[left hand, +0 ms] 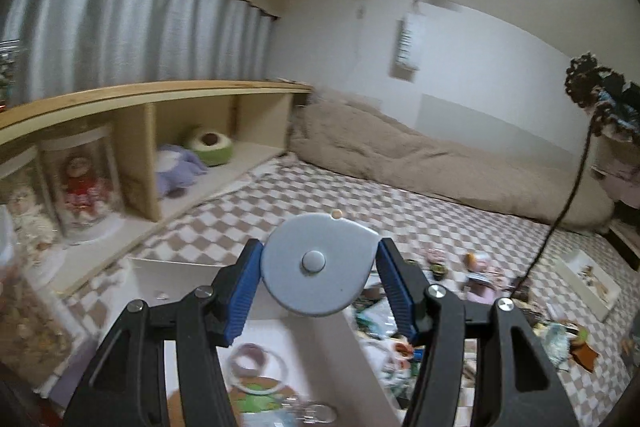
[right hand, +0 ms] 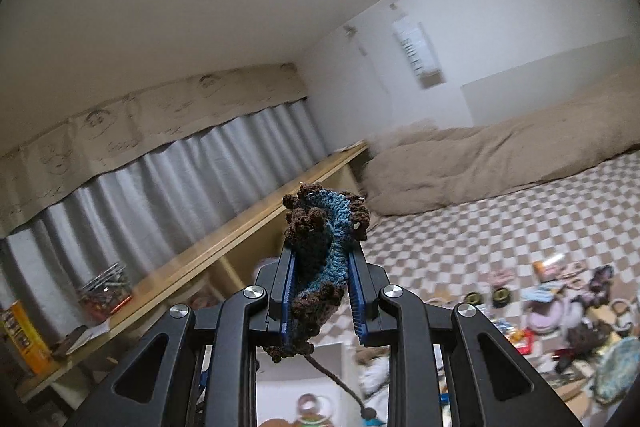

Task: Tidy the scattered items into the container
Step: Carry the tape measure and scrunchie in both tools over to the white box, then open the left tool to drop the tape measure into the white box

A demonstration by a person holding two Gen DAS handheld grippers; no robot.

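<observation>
My left gripper is shut on a round grey tape measure and holds it above the white box, which holds rings and flat items. My right gripper is shut on a brown and blue crocheted piece with a dark cord hanging from it; it is raised high. The piece also shows at the right edge of the left wrist view, its cord trailing down. The box shows below the right gripper. Scattered items lie on the checkered mat right of the box.
A low wooden shelf with dolls and plush toys runs along the left. A beige duvet lies at the back. A white tray sits at the right. More clutter covers the mat.
</observation>
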